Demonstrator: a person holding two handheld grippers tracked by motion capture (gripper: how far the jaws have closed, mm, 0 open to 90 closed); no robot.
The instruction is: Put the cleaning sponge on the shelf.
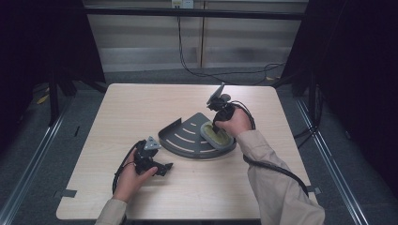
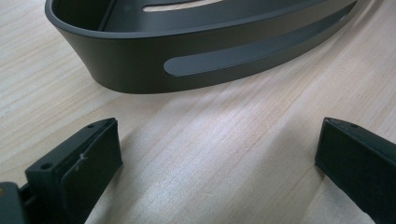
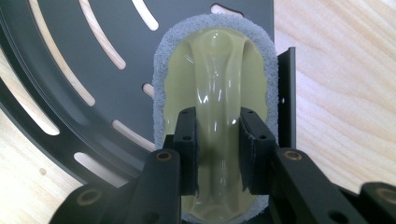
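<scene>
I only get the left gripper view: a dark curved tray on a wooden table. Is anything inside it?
Observer: Yes, a scrubbing pad with a yellowish handle lies in the tray, against its straight wall.
Operator: Is anyone touching it?
Observer: The right gripper points down on it, its fingers clamped on the handle's ridge.
Operator: And the gripper I look through?
Observer: The left gripper rests low over the table in front of the tray, fingers wide open, holding nothing.
</scene>
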